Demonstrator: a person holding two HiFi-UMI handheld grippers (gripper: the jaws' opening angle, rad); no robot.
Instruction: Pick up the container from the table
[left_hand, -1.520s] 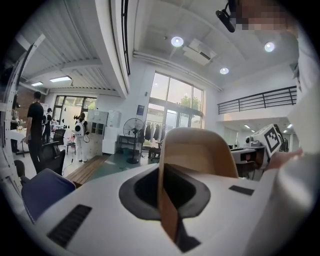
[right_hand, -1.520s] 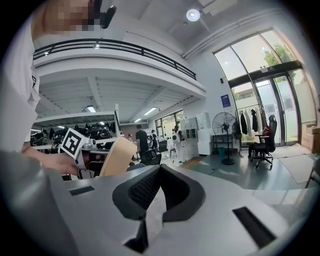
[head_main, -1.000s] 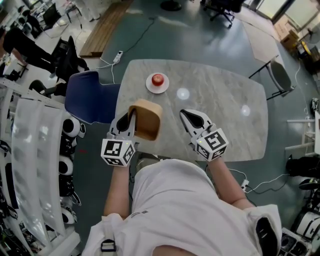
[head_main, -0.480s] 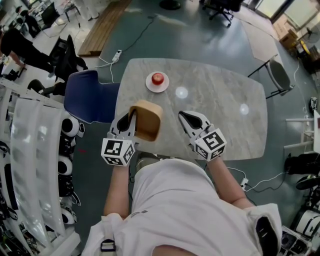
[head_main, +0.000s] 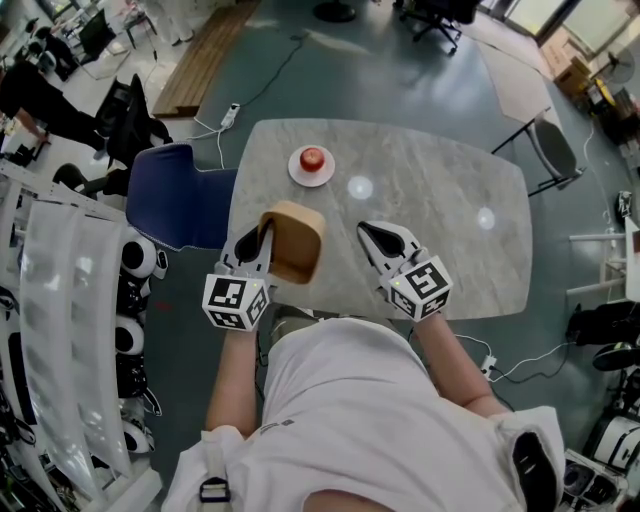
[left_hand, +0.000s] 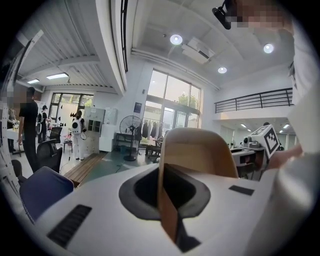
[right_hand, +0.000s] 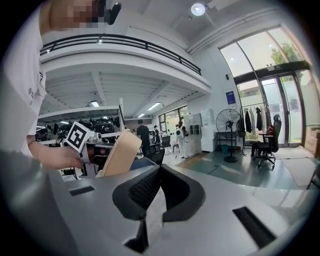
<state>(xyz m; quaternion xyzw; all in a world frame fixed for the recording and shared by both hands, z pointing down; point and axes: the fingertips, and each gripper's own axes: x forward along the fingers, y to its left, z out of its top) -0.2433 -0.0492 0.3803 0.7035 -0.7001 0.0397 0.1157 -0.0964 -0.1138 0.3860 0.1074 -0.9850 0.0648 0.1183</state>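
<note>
Container (head_main: 293, 238) of tan, card-like material is held in the left tool (head_main: 262, 230), raised off the worktop (head_main: 440, 230) and hanging over its near left edge as seen from the head view. The container is tipped onto its side, with its rounded wall upward. In the left gripper view the two jaws are pressed together on one thin wall of the container, which stands on edge between them, while the curved body rises beyond the tips. The right tool (head_main: 368, 228) is level with the left one and well apart from the container. Its jaws meet tip to tip with nothing between them, and the right gripper view shows the ribbed pads (right_hand: 145, 187) closed on each other. That same view catches the container off to the left, beside the left tool's marker cube (head_main: 237, 302) and the hand (right_hand: 52, 156) that carries it. The right tool's own marker cube (head_main: 420, 288) sits close to the person's white shirt (head_main: 350, 420). Farther back on the pale marbled worktop stands a small white plate (head_main: 297, 172) with a red apple (head_main: 313, 158) on it, well away from both tools. A blue chair (head_main: 180, 195) is drawn up at the worktop's left side. In the left gripper view a standing fan (left_hand: 129, 127) shows in the hall behind, in front of tall windows.
</note>
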